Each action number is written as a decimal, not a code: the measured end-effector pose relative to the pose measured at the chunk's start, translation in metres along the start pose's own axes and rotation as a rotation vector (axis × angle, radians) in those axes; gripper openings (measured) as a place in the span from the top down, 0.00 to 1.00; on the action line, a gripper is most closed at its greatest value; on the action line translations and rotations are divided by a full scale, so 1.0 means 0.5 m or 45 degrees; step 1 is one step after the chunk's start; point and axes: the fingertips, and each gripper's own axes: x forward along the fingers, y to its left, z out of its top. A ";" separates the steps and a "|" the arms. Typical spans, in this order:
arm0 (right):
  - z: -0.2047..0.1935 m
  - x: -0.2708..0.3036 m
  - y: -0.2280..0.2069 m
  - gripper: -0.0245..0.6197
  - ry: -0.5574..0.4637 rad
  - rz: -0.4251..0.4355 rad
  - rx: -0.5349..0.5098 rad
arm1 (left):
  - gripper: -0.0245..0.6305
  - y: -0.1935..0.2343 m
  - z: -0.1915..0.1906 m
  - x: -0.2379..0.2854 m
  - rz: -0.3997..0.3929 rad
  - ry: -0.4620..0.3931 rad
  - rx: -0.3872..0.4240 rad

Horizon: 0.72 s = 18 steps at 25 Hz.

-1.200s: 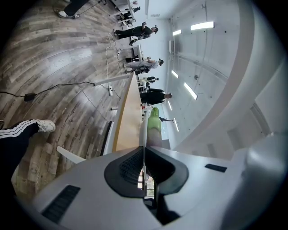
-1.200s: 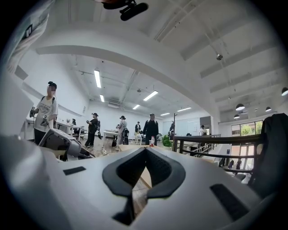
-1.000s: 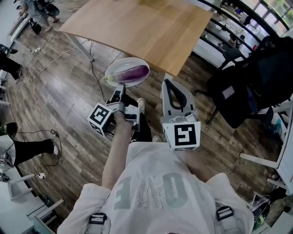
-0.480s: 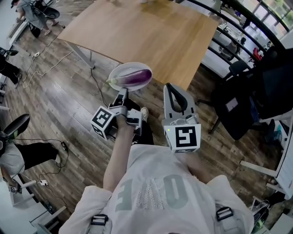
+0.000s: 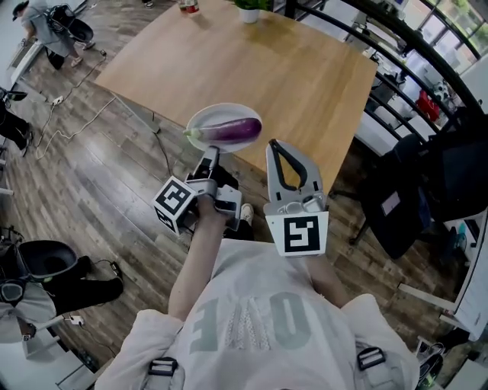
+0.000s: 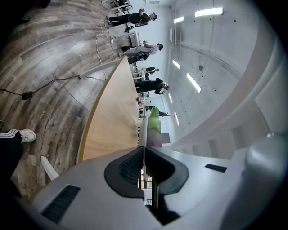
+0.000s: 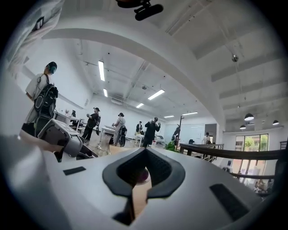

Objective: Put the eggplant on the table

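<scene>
table (image 5: 252,61): left gripper (image 5: 210,157) clamps eggplant's (image 5: 232,131) plate (image 5: 204,119), edge-on in its view; right gripper (image 5: 274,145) closed.

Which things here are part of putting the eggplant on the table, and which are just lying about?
Part of the job:
- eggplant
- white plate that it lies on
- left gripper, shut on the plate's rim
- wooden table

Just lying about:
- small potted plant at the table's far edge
- red item beside it, too small to identify
- dark chair at the right
</scene>
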 end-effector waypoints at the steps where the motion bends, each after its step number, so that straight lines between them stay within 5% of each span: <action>1: 0.005 0.030 0.003 0.93 -0.003 -0.002 -0.002 | 0.93 -0.008 0.018 0.021 -0.008 0.012 0.004; 7: 0.018 0.174 0.000 0.93 -0.017 -0.043 -0.009 | 0.93 -0.040 0.111 0.134 -0.025 0.068 0.032; 18: -0.030 0.271 -0.061 0.93 0.070 -0.108 0.063 | 0.93 -0.024 0.130 0.236 0.021 0.120 -0.023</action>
